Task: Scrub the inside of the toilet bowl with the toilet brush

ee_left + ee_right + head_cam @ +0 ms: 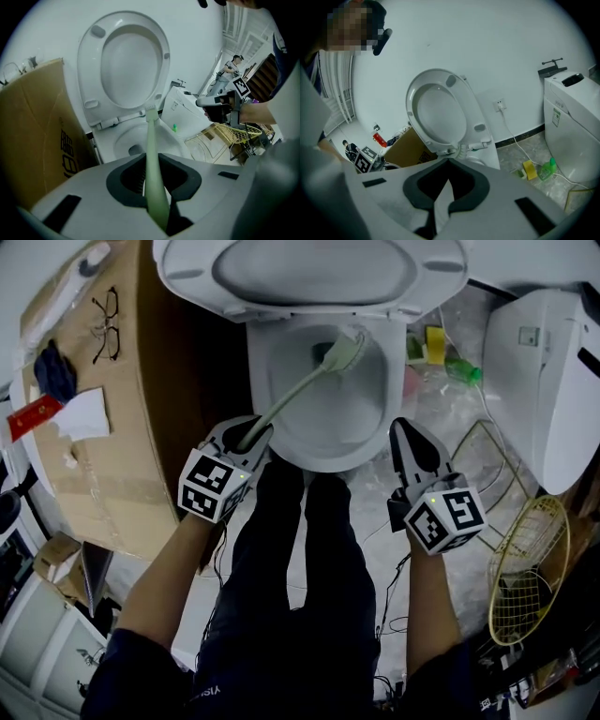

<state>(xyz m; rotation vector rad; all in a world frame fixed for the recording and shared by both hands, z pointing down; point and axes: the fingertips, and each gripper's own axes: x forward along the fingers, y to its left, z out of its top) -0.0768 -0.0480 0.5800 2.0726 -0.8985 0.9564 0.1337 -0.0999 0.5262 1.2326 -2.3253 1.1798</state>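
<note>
The white toilet bowl (323, 418) stands open with its seat (314, 273) lifted against the wall. My left gripper (251, 434) is shut on the pale green handle of the toilet brush (295, 390). The brush head (342, 351) sits inside the bowl near the back, by the drain. In the left gripper view the handle (152, 150) runs up between the jaws of the left gripper (154, 180) toward the bowl (133, 138). My right gripper (411, 435) hangs shut and holds nothing at the bowl's front right; in its own view the right gripper (443, 197) faces the raised seat (440, 112).
A tall cardboard box (122, 409) with glasses (106, 324) on top stands left of the toilet. A second white toilet unit (544, 371) is at the right, with a yellow wire basket (530, 568) on the floor. A green bottle (461, 371) and yellow sponge (436, 343) lie behind. The person's legs (300, 568) fill the foreground.
</note>
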